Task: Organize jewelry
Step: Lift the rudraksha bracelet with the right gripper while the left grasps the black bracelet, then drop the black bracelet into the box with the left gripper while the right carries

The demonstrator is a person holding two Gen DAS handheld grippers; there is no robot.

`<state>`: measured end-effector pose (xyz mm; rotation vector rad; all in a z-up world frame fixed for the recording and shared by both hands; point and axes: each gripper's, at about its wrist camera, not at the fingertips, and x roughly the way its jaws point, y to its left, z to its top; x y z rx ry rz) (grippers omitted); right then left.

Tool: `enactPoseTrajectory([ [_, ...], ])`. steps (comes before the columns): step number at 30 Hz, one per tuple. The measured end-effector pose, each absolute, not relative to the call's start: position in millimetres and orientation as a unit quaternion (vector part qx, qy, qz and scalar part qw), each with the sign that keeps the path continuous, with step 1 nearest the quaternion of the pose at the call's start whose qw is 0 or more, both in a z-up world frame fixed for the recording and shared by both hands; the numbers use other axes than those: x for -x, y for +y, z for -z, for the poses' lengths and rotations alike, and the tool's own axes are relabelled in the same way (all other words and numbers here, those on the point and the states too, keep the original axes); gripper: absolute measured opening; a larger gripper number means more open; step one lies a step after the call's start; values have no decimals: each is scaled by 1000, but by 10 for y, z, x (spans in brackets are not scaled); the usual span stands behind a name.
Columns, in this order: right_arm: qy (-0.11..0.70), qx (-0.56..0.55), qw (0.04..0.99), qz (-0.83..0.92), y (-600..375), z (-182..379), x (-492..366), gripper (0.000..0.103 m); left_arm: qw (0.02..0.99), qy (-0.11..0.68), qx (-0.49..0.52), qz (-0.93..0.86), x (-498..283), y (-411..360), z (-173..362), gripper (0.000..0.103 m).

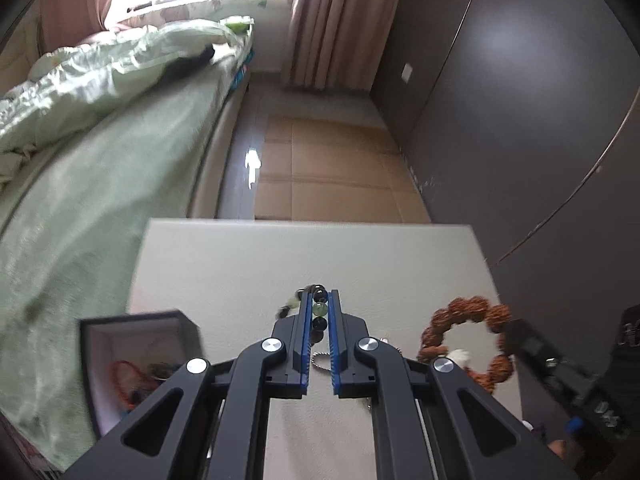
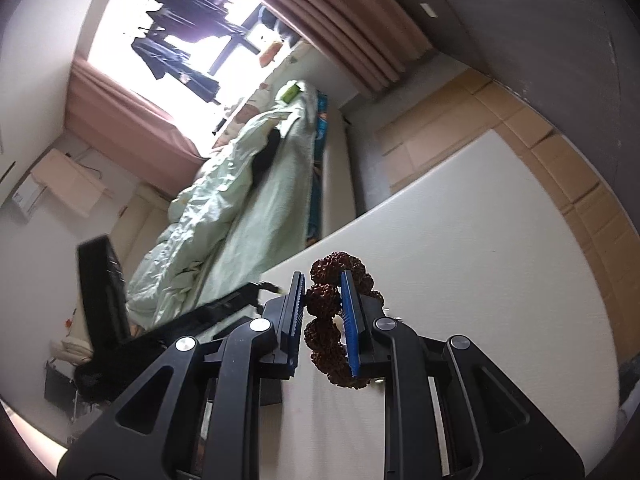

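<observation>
Left hand-held gripper [image 1: 320, 308] is clenched on a string of smooth, glossy round beads [image 1: 319, 312], dark and pale green, held above the pale matte tabletop [image 1: 240, 264]. Right hand-held gripper [image 2: 323, 300] is clamped on a bracelet [image 2: 332, 320] of knobbly, rough brown seeds. Advise carrying the beads level to the open dark box [image 1: 136, 360], lined white, and lowering them inside before release.

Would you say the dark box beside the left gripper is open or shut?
Open. The left wrist view looks straight into the dark box: its pale inside wall shows, with a red cord piece lying inside. No lid covers it.
</observation>
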<state>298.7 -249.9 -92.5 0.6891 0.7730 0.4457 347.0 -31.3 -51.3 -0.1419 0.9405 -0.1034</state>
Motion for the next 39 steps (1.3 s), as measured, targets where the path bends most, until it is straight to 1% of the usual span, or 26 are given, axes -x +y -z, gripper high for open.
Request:
enactPoseTrajectory([
  [3,356,-327,845,-230,-2404,867,-2953,19,897,434,65,47,-3327,-216,258,5],
  [10,331,-320,844,-274,-2152,723,-2881,19,908,407,91,44,-3030,192,-159,5],
  [15,320,-314,841,-303,-1940,648,-2825,19,912,397,95,33,-2823,432,-292,6],
  [22,321,-299,839,-323,-1673,609,-2787,19,906,410,106,21,-2693,653,-89,6],
  [33,339,-272,832,-346,-1296,649,-2769,19,887,443,130,-8,-2742,909,612,6],
  [39,342,-264,828,-357,-1108,655,-2770,19,888,437,137,-29,-2786,1069,672,7],
])
